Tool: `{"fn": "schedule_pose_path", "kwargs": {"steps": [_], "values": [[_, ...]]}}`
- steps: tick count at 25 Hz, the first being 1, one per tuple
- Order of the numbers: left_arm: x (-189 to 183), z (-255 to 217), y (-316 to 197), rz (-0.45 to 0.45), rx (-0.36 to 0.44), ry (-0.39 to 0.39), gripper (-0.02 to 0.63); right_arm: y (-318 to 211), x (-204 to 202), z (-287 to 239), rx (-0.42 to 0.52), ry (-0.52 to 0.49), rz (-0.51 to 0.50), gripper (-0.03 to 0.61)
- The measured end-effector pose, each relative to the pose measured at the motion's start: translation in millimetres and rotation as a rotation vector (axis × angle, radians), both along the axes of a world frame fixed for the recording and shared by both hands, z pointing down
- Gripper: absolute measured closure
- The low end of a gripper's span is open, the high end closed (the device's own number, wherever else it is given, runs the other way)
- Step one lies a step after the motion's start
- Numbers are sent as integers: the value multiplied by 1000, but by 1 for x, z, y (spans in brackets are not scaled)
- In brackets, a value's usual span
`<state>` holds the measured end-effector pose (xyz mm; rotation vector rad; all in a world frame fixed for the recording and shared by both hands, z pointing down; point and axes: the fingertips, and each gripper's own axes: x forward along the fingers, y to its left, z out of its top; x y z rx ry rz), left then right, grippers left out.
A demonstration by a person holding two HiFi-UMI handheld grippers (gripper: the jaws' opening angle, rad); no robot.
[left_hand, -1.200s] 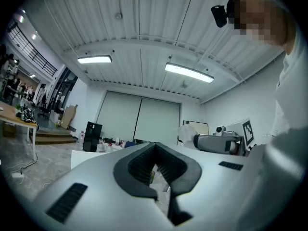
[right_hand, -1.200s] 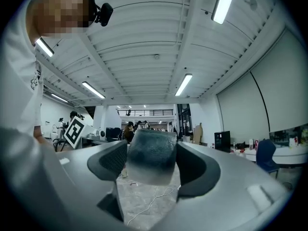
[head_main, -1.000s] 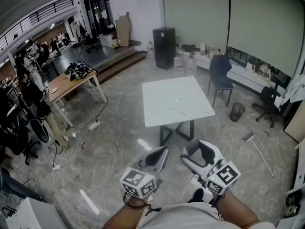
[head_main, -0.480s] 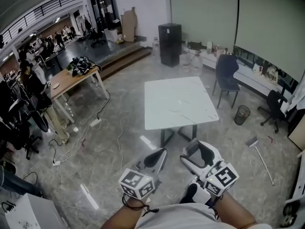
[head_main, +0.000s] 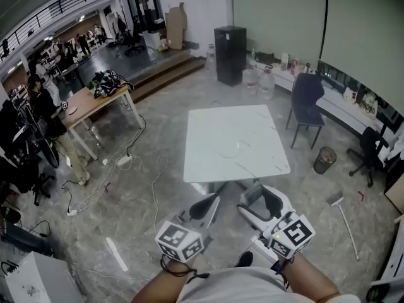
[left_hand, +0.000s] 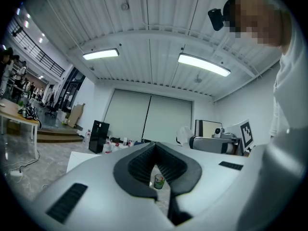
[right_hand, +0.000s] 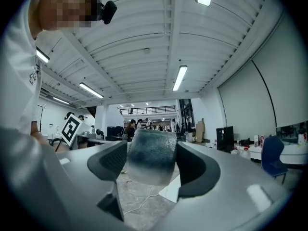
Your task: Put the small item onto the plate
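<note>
Two tools hang side by side in front of the person, posed as they were a second ago, but the white table (head_main: 218,160) has drawn nearer, its near edge now just beyond their tips. The right tool (head_main: 257,197) is clamped on the small item (right_hand: 150,156), a frosted grey cylinder held in the air, short of the table. The left tool (head_main: 213,201) has its jaws closed together, gripping nothing.
</note>
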<state>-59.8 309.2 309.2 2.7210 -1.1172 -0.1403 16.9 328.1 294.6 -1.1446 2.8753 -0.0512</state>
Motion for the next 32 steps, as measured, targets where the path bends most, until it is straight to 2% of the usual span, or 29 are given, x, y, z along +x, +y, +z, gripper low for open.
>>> {"fn": "schedule_pose_path", "kwargs": {"steps": [5, 12, 24, 32], "values": [[32, 2, -51, -44, -6, 1, 609, -51, 36, 0, -2, 2, -39, 267], [69, 8, -97, -79, -12, -8, 609, -102, 72, 6, -17, 8, -78, 267], [87, 19, -153, -97, -17, -8, 609, -156, 97, 17, -36, 6, -88, 267], [91, 28, -215, -45, -22, 10, 609, -208, 96, 28, -47, 21, -42, 267]]}}
